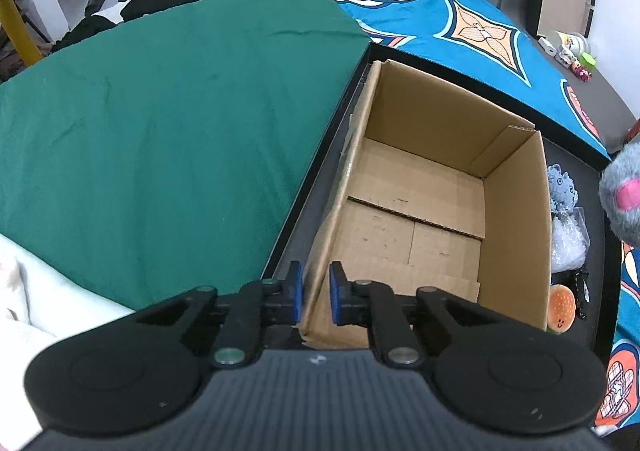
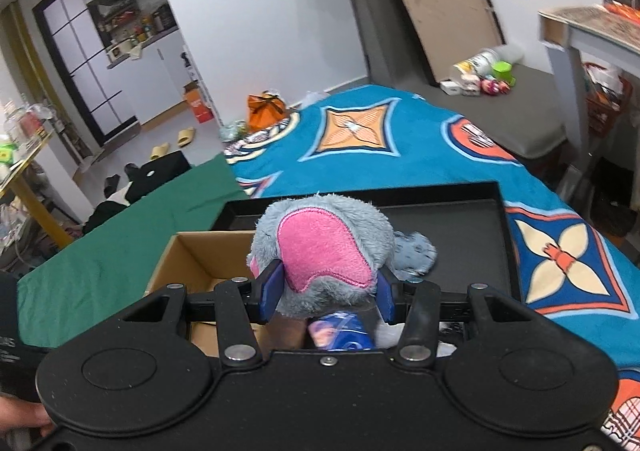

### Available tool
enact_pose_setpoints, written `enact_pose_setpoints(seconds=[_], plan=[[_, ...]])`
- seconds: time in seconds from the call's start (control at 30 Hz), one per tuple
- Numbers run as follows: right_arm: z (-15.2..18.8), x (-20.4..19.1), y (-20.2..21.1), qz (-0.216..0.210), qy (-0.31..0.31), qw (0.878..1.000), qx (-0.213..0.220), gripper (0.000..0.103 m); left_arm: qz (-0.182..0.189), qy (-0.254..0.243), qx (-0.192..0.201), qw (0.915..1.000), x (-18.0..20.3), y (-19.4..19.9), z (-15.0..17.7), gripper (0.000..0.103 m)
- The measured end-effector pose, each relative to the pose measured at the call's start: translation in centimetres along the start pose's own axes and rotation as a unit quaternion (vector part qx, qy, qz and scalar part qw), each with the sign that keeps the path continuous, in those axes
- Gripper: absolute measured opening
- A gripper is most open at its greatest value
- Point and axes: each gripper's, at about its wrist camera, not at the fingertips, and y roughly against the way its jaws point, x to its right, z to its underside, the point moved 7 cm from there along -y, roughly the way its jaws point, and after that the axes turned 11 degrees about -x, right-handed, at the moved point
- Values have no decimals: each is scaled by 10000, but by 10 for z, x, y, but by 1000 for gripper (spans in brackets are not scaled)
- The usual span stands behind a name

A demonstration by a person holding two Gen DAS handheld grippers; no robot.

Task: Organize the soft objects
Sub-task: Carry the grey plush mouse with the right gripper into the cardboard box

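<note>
An open cardboard box (image 1: 424, 207) sits empty in a black tray (image 1: 316, 187). My left gripper (image 1: 316, 293) is shut on the box's near left wall, one pad on each side of it. My right gripper (image 2: 326, 291) is shut on a grey plush toy with a pink ear (image 2: 324, 251) and holds it above the tray, right of the box (image 2: 196, 255). The plush also shows at the right edge of the left wrist view (image 1: 624, 195). A pale blue soft toy (image 1: 562, 187), a clear plastic bag (image 1: 568, 239) and a burger-shaped plush (image 1: 562, 307) lie in the tray right of the box.
The tray (image 2: 472, 235) rests on a bed with a green sheet (image 1: 160, 123) and a blue patterned blanket (image 2: 400, 139). White bedding (image 1: 36, 291) lies at the left. A grey bench with small items (image 2: 488, 79) stands beyond the bed.
</note>
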Motion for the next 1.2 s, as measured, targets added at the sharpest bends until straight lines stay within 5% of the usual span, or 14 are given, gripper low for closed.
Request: enact_pose_setpoints(seconds=[0.57,1.2], plan=[[7,-70,-22,-118,449,9984,-323,47,514,63,0,9987,-13,-2,0,12],[30,-114,-89,-305,372,9914,-1215,49,1106,322,32,9933,-34,-4,0,13]])
